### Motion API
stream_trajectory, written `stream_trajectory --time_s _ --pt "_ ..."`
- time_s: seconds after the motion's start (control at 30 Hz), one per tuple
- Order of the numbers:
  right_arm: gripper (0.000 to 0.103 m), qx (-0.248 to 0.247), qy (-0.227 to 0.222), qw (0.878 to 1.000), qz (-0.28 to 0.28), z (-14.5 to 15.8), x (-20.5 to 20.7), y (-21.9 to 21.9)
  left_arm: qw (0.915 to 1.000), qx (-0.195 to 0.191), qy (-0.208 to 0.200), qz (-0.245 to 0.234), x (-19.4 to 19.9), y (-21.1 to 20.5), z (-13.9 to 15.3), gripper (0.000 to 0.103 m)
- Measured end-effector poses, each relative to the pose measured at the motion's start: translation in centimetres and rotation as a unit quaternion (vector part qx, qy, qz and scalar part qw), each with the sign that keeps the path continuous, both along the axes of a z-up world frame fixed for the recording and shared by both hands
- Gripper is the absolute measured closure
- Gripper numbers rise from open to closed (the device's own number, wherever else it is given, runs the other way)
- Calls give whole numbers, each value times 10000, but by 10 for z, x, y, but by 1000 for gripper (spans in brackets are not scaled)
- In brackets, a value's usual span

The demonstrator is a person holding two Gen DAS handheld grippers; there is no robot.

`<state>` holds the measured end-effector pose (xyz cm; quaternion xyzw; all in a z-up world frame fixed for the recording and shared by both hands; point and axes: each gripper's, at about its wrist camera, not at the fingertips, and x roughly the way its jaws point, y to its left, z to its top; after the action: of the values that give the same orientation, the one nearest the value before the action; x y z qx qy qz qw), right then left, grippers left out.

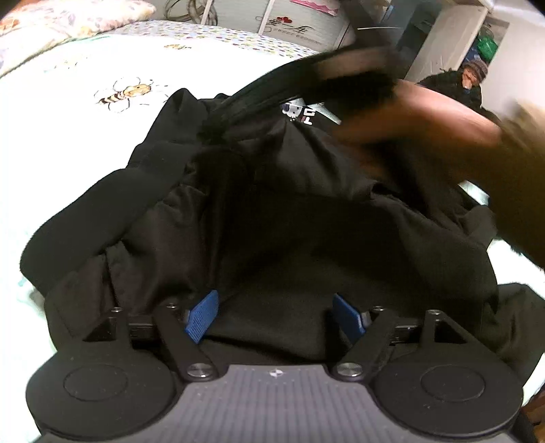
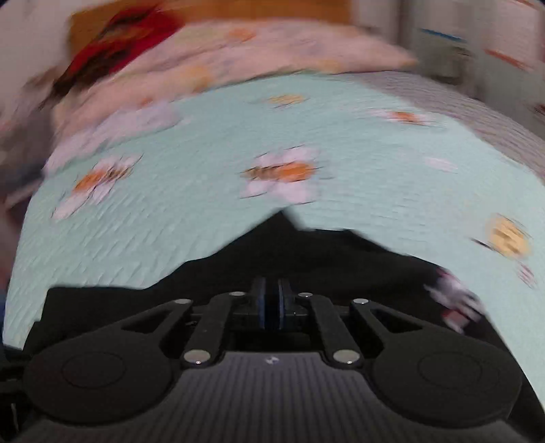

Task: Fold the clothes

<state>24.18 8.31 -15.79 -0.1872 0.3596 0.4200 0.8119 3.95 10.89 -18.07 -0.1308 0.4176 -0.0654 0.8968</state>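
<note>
1. Bedspread [image 1: 68,112], pale and printed with bees and flowers, covered the bed and served as the ground for everything else; in the right wrist view it was heavily blurred
2. Black garment [image 1: 272,204], a thick long-sleeved top, lay rumpled in a heap on the bedspread, taking up most of the middle of the left wrist view, with one sleeve [image 1: 102,204] trailing off toward the bedspread's left side
3. Forearm [image 1: 442,126] of the person crossed above the garment's far right part, blurred, with a lifted strip of black cloth beside it
4. Left gripper [image 1: 276,317] hovered at the garment's near edge with its blue pads [image 1: 202,317] spread wide apart and nothing between them; black cloth lay just below
5. Right gripper [image 2: 271,306] had its two pads pressed close together at the near edge of the black garment [image 2: 306,252], with dark cloth around them; whether cloth was actually pinched between them could not be told
6. Small white printed logo [image 1: 299,110] showed on the garment's far part, just beside the forearm
7. Floral pillow [image 1: 68,17] sat at the bedspread's far left corner
</note>
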Motion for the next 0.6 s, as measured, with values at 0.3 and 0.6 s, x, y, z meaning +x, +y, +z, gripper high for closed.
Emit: stream_trajectory --time_s 0.3,0.6 --pt "92 1088 241 9903 -829 16 42 8 9998 -204 11 48 -6 2 3 25" --pt "42 421 483 9966 -519 25 -17 28 9999 -127 -55 -71 -9 -4 5 16"
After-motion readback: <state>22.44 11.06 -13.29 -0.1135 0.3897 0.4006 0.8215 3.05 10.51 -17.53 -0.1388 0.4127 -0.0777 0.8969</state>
